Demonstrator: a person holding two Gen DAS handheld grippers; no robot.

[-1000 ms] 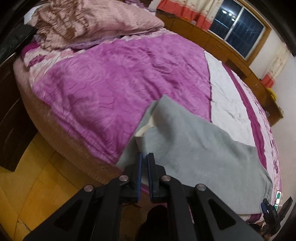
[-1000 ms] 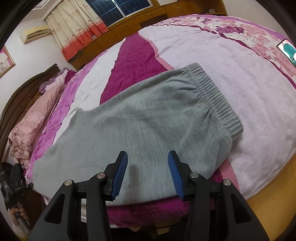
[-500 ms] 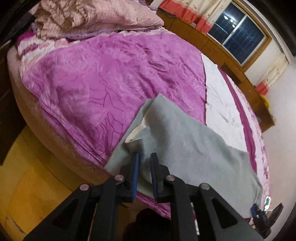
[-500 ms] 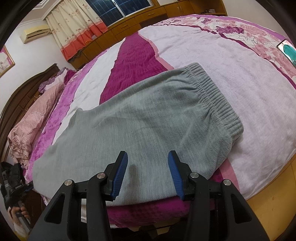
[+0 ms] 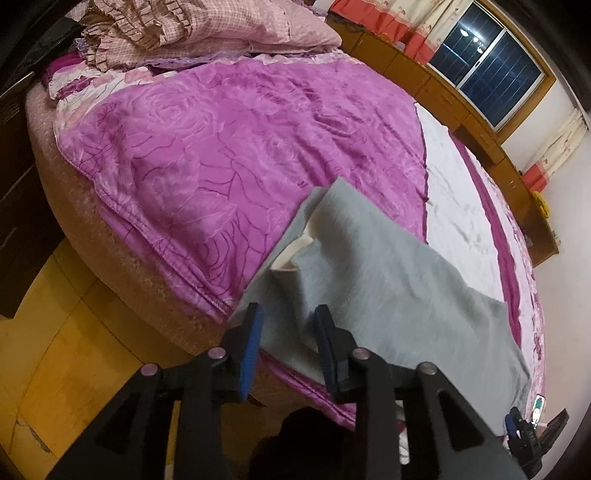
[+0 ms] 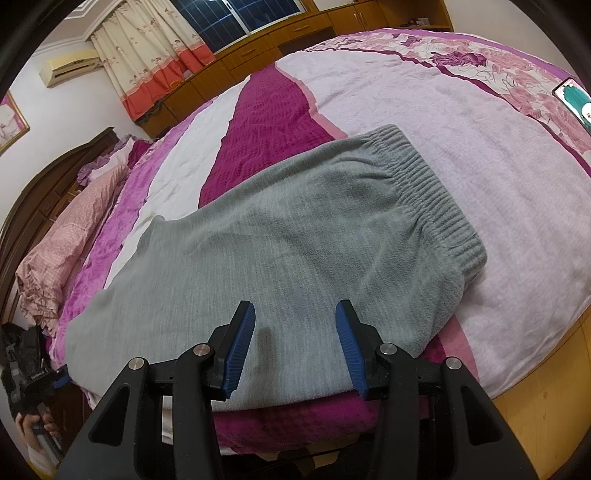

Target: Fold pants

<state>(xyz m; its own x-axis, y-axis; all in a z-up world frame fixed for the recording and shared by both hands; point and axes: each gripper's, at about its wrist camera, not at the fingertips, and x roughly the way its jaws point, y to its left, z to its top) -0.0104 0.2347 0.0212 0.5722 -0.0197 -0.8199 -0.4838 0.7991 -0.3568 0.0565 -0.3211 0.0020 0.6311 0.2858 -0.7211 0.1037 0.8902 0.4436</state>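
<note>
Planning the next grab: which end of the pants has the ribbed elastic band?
The waistband end, lying before the right hand-held gripper; the leg-opening end shows cream lining instead.

Round bed [image 5: 122, 254], magenta quilt [image 5: 258, 147]; wooden cabinets [image 6: 295, 33] under dark window [image 5: 484, 74]; yellow floor [image 5: 44, 350].

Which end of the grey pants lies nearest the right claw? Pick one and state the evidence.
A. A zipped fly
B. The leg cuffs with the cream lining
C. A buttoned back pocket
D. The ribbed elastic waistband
D. In the right wrist view the ribbed waistband of the grey pants lies just beyond and to the right of the open right claw.
</note>
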